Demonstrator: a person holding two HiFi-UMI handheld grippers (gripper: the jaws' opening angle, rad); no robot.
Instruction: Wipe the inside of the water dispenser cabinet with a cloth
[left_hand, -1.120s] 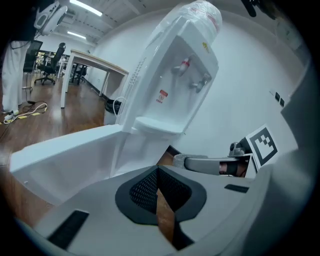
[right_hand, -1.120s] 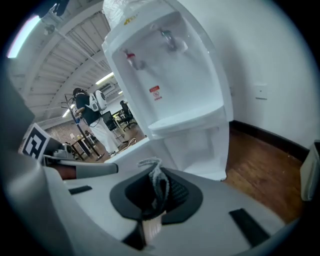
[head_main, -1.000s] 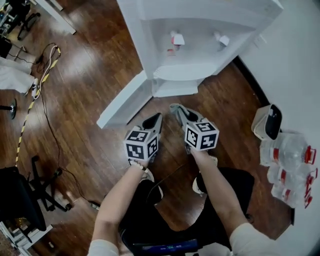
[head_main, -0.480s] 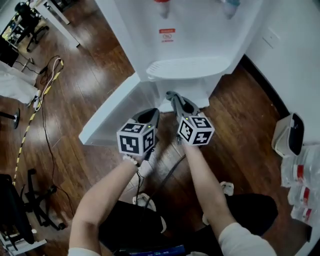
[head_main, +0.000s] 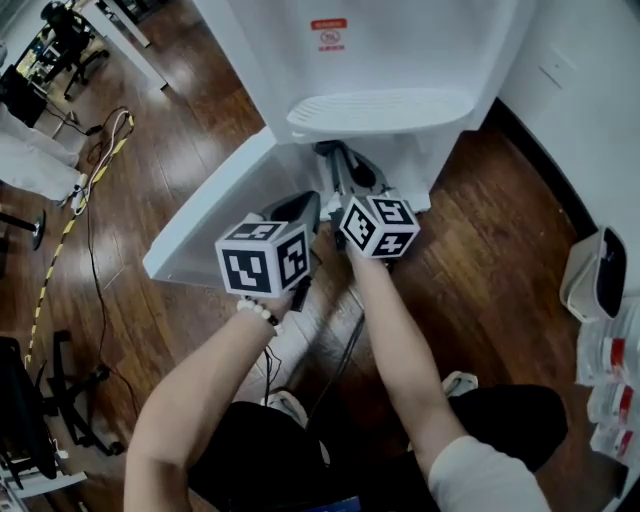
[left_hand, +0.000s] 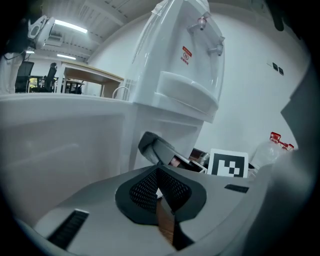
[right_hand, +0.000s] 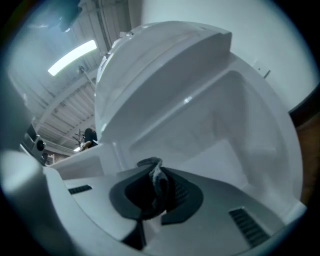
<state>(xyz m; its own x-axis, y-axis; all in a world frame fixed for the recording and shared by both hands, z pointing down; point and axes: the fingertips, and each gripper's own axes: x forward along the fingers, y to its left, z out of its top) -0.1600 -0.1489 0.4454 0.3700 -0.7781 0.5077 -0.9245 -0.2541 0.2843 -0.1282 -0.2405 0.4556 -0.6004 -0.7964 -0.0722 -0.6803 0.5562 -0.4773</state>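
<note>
The white water dispenser (head_main: 400, 50) stands ahead, its lower cabinet door (head_main: 215, 215) swung open to the left. My right gripper (head_main: 335, 165) reaches under the drip tray (head_main: 380, 108) into the cabinet opening. In the right gripper view it (right_hand: 152, 172) is shut on a small grey cloth (right_hand: 159, 181), with the white cabinet interior (right_hand: 230, 120) just ahead. My left gripper (head_main: 300, 212) hangs beside the door, a little behind the right one. In the left gripper view its jaws (left_hand: 158, 175) are shut with nothing between them, and the right gripper (left_hand: 160, 149) shows in front.
A white wall runs along the right. A white container with a dark lid (head_main: 592, 275) and plastic bottles (head_main: 612, 375) sit on the wood floor at the right. Cables (head_main: 90, 170) and chair legs (head_main: 60, 400) lie to the left.
Both grippers have moved forward toward the dispenser; the right one now reaches under the drip tray into the cabinet opening. The view has come closer to the dispenser.
</note>
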